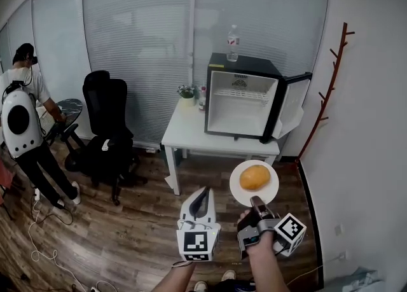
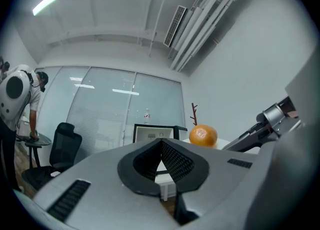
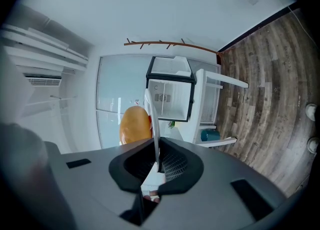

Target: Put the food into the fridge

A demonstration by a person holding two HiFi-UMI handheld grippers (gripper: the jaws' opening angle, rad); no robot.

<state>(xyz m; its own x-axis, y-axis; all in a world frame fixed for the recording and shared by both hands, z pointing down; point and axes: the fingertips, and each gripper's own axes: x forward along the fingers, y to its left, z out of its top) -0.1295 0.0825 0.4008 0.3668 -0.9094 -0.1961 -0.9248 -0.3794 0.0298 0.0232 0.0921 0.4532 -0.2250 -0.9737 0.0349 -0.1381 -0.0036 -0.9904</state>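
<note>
Pinching the rim of the white plate [image 1: 239, 187] with the right gripper [image 1: 255, 201], jaws squeezing tight on it. Carrying the round orange food [image 1: 255, 177] on top, loose and probably rolling off if tilted. Probably feeling stiff and light, but breaking easily if dropped. Holding nothing in the left gripper [image 1: 203, 197], jaws pressing together. Standing on a wooden floor [image 1: 121, 236], well apart from the open fridge [image 1: 244, 98] sitting on the white table [image 1: 191, 137].
</note>
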